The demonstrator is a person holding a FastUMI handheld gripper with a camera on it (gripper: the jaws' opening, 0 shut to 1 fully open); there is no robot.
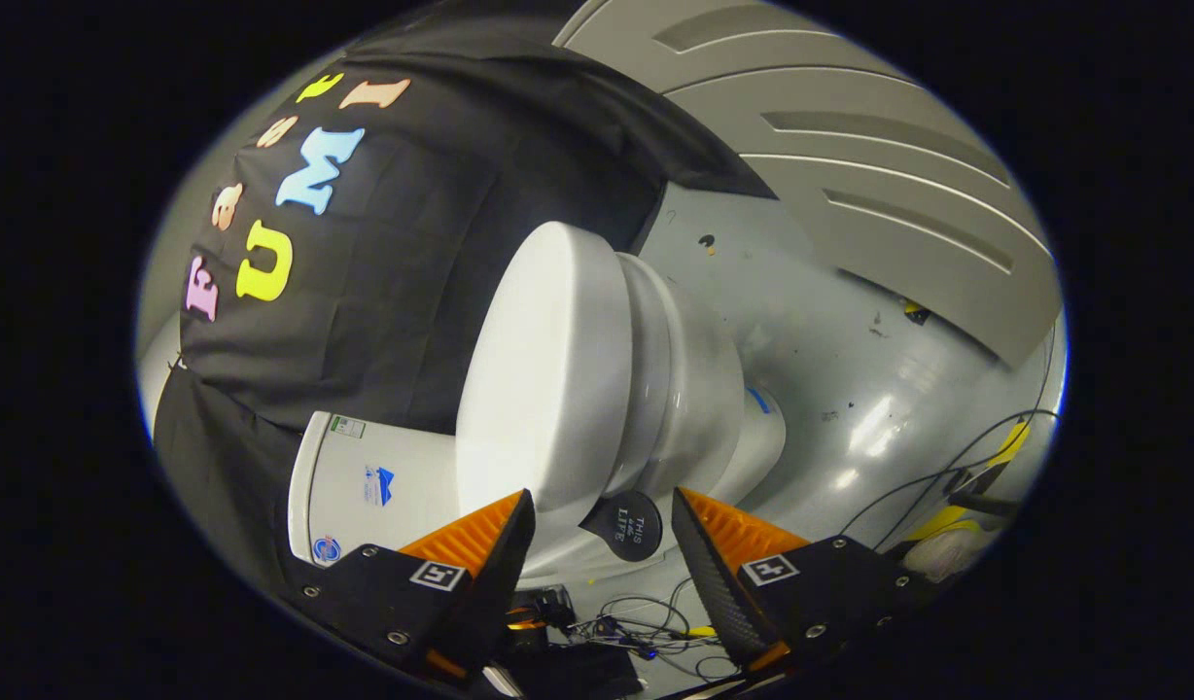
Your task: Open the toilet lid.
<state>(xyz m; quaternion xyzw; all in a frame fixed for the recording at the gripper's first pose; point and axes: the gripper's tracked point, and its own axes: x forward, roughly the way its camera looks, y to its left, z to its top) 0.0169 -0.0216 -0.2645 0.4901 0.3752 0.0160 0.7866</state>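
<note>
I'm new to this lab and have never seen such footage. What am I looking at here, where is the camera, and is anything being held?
This is a fisheye camera riding on a hand-held two-finger gripper, looking forward along its fingers, so the scene appears tilted and rounded. Ahead of the fingers stands a white toilet on a grey floor. Its lid is down over the bowl, and the tank sits beside the left finger. A round black tag shows between the fingers, and cables lie on the floor below. The fingers are spread apart and hold nothing; the lid's edge is just beyond them.
</note>
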